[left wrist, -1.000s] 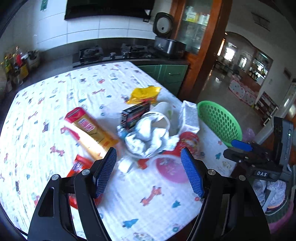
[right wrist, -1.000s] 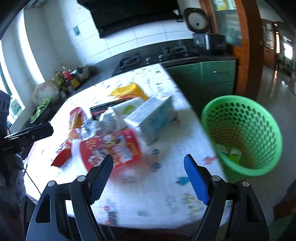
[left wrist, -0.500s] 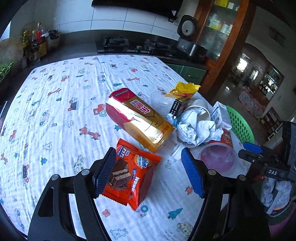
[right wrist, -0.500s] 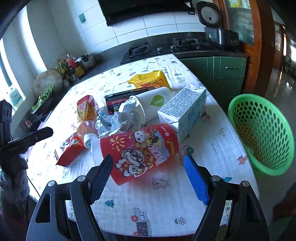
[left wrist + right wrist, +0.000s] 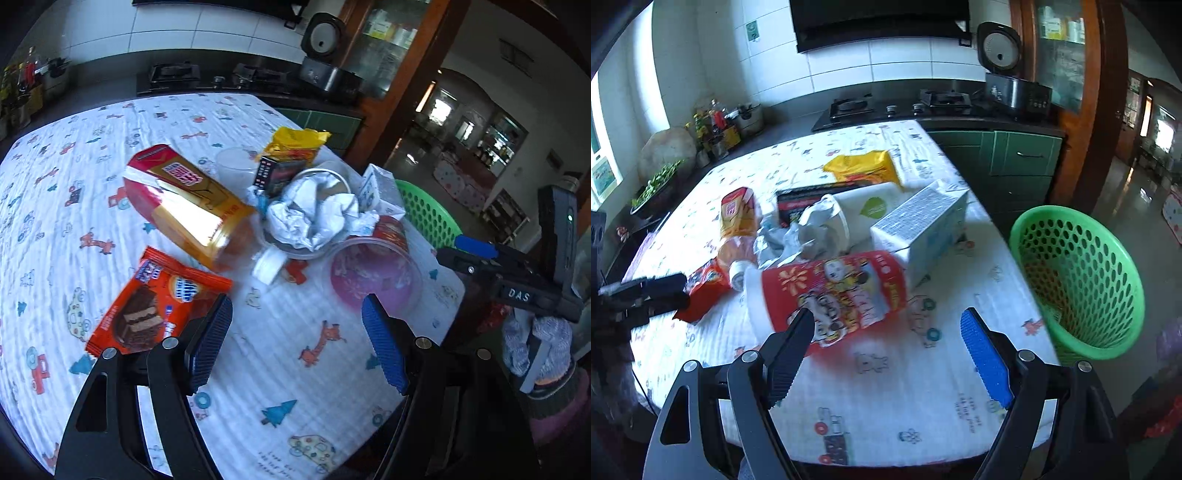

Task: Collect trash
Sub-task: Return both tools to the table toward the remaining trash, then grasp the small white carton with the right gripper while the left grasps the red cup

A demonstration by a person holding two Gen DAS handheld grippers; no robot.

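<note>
Nearby, green basket beside table edge; right hand-held gripper opening (empty), left hand-held gripper spread.

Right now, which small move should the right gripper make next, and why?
Probably ease the right gripper forward and down around the red cup. Its jaws are opening with nothing between them, the cup lies on its side just ahead, and the green basket stands beside the table.

Behind the table you see a dark gas hob on the counter, a rice cooker with its lid up, green cabinet doors below, and bottles and jars near the window.
</note>
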